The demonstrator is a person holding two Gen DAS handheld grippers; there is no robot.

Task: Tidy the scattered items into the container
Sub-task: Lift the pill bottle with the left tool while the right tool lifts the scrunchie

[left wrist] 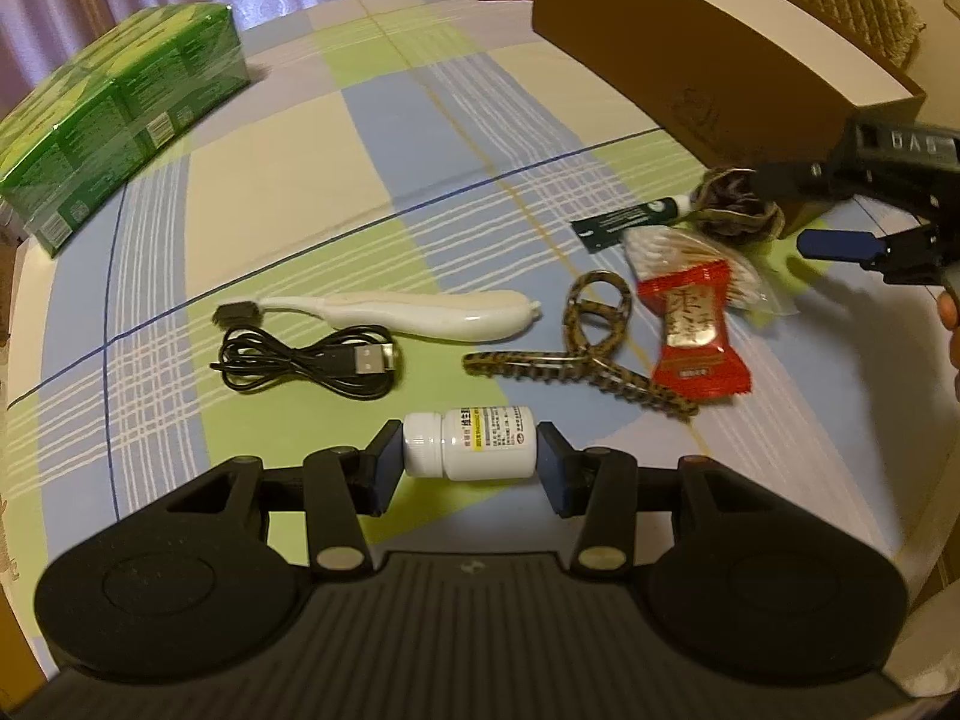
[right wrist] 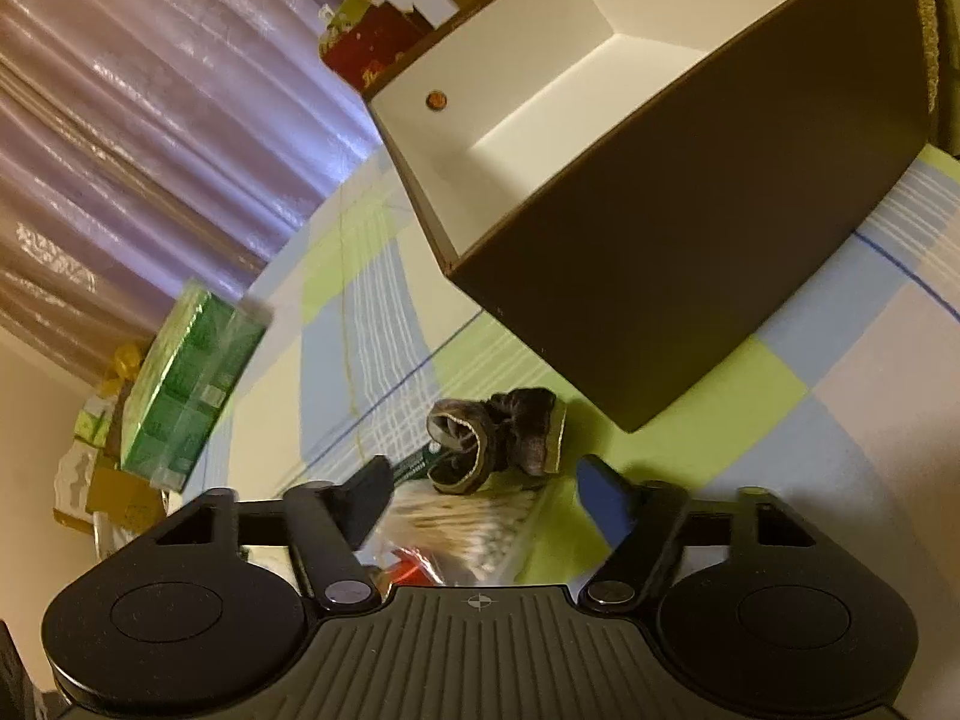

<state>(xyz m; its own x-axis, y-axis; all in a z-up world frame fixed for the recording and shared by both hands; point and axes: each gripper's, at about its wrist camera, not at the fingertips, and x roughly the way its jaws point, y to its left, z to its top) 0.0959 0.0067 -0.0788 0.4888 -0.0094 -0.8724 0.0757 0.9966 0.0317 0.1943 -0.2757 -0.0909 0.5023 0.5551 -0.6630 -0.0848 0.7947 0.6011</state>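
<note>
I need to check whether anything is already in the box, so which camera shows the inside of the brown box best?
The right wrist view. It looks down into the brown cardboard box with white lining, showing bare white floor and walls. The left wrist view shows the same box side-on: brown outer wall and a strip of white inner wall, floor hidden.

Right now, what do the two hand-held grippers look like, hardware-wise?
Both match: the left hand-held gripper and right hand-held gripper have black bodies with a ribbed grey centre plate bearing a small crosshair mark, round side housings, black linkage arms with silver pivot pins, and blue finger pads. No cables or sleeves visible.
</note>
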